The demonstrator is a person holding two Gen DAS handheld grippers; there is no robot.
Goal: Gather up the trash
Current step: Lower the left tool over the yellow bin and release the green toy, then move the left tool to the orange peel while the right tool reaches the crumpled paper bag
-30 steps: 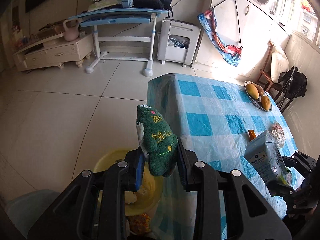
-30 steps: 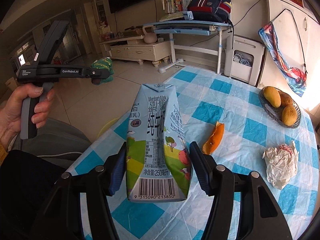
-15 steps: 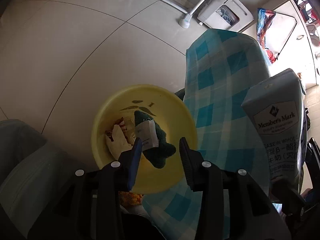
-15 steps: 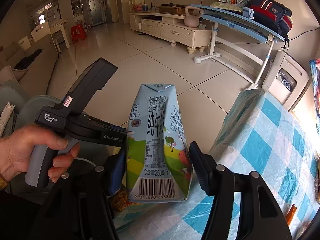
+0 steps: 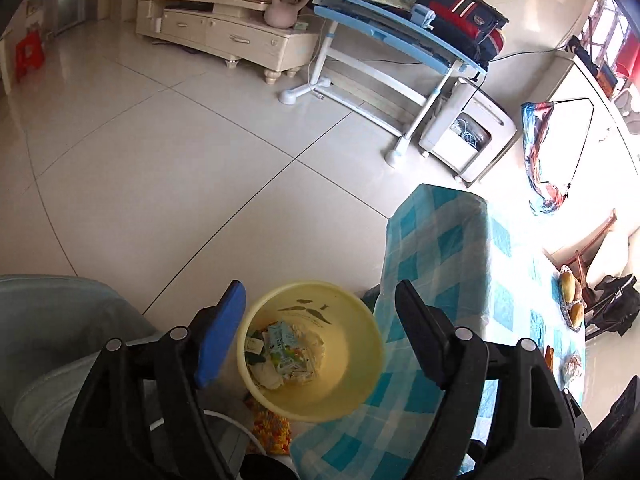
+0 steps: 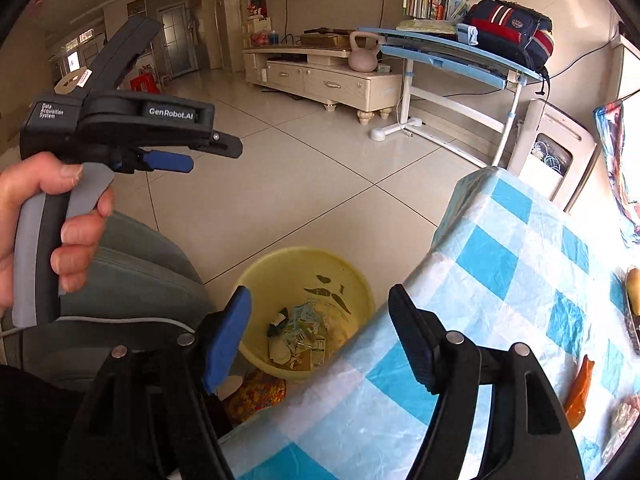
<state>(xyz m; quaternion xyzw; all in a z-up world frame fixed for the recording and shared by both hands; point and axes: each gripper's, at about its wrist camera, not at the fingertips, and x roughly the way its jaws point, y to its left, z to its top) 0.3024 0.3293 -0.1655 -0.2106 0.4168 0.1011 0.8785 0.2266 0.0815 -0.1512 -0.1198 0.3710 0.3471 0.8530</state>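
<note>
Room: pale tiled floor (image 5: pixel 168 184), with a table (image 6: pixel 520 280) under a blue checked cloth; every place below is given from the yellow bin (image 5: pixel 312 392) that stands on the floor against the table's near corner.
Bin: holds a crushed milk carton (image 5: pixel 286 354), crumpled paper and a dark scrap; the carton lies at the bottom, roughly in the middle of the heap.
Left gripper (image 5: pixel 320 336): mine, directly above the bin, looking down into it; the jaws have just been opening and now stand wide, with nothing between them.
Right gripper (image 6: pixel 320 336): mine too, also over the bin but on its table side; its jaws have just been opening as well, and they are wide and empty.
Left hand (image 6: pixel 36 220): seen from the right view, gripping the handle up and to the floor side of the bin.
Trash still out: an orange peel (image 6: pixel 578 394) and a crumpled wrapper (image 6: pixel 624 416) lie on the table, well away from the bin toward the far-right edge.
Peel's long axis: runs roughly away from the bin, along the table's length.
Nearer gripper: I judge the right one, since it is already on the table side.
Next move: probably swing right, away from the bin, then set the jaws across the peel's narrow width.
</note>
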